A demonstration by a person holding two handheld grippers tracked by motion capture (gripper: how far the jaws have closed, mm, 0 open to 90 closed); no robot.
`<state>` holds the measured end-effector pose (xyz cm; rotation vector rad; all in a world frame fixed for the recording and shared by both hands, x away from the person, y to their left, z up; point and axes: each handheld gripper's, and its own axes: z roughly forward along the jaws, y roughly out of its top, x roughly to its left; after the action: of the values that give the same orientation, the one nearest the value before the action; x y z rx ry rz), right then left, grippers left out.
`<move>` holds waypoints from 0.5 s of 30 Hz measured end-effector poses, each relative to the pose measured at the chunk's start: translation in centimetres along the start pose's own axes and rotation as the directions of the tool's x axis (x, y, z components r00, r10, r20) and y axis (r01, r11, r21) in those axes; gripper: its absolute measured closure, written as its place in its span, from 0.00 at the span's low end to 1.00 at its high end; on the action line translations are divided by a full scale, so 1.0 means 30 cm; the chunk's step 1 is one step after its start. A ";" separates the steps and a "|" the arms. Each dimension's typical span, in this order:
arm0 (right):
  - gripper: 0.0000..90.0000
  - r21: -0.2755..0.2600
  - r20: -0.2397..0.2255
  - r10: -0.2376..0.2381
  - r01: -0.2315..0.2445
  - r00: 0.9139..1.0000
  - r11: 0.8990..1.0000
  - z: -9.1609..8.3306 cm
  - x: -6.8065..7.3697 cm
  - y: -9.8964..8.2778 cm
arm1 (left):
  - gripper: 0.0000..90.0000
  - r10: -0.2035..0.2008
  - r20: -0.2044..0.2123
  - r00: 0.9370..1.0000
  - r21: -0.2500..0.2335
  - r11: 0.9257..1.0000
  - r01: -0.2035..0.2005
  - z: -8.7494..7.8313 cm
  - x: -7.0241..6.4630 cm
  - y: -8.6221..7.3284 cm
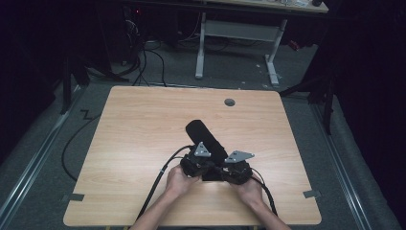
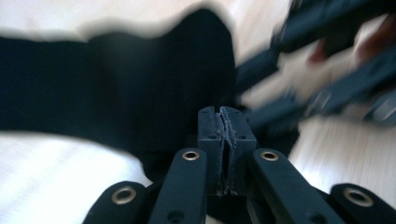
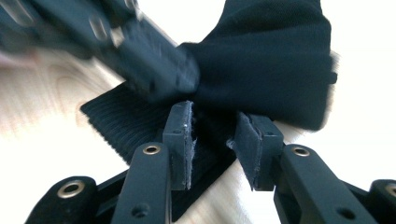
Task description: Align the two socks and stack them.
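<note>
Lying near table (image 1: 143, 120) centre, black sock (image 1: 203, 136) stretches away from person. Left gripper (image 2: 225, 140) jaws pressed together at sock edge; fabric between pads unclear. Right gripper (image 3: 215, 140) jaws apart, straddling ribbed cuff (image 3: 126, 123).

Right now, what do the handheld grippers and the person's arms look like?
Both are black: the left gripper and right gripper each carry a grey three-cornered plate on top and trail black cables. Jaw links are black bars with brass-ringed rivets, ending in dark serrated pads. Forearms are bare, no sleeves.
</note>
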<state>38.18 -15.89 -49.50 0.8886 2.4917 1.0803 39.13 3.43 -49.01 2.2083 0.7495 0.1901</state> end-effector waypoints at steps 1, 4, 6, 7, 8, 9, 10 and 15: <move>0.74 0.002 0.000 -0.004 0.004 1.000 1.000 -0.005 0.001 -0.001 | 0.95 -0.006 0.008 1.000 -0.012 1.000 0.006 -0.003 0.001 -0.004; 0.75 0.013 0.003 -0.014 0.014 1.000 1.000 -0.008 0.001 -0.008 | 0.84 -0.012 0.012 1.000 -0.059 0.998 0.013 -0.035 0.001 0.005; 0.75 0.016 0.001 -0.009 0.009 1.000 1.000 -0.003 -0.003 -0.011 | 0.77 -0.020 0.003 1.000 -0.092 0.996 0.020 -0.063 0.006 0.016; 0.75 0.019 0.000 -0.005 0.005 1.000 1.000 -0.002 -0.002 -0.011 | 0.74 -0.030 -0.009 1.000 -0.107 0.994 0.029 -0.076 0.014 0.022; 0.75 0.019 0.001 -0.006 0.005 1.000 1.000 -0.001 -0.002 -0.011 | 0.71 -0.050 -0.029 0.998 -0.122 0.991 0.046 -0.091 0.030 0.031; 0.75 0.016 0.003 -0.010 0.010 1.000 1.000 0.001 -0.002 -0.011 | 0.68 -0.072 -0.050 0.996 -0.138 0.988 0.065 -0.099 0.046 0.036; 0.75 0.016 0.005 -0.013 0.013 1.000 1.000 0.002 -0.001 -0.011 | 0.66 -0.086 -0.065 0.994 -0.139 0.987 0.076 -0.103 0.059 0.040; 0.76 0.016 0.006 -0.018 0.018 1.000 1.000 0.002 0.002 -0.011 | 0.61 -0.170 -0.152 0.974 -0.117 0.981 0.153 -0.068 0.133 0.065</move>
<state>38.02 -15.98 -49.78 0.8705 2.5020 1.0523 42.54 5.98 -46.58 2.0393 0.9821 0.3216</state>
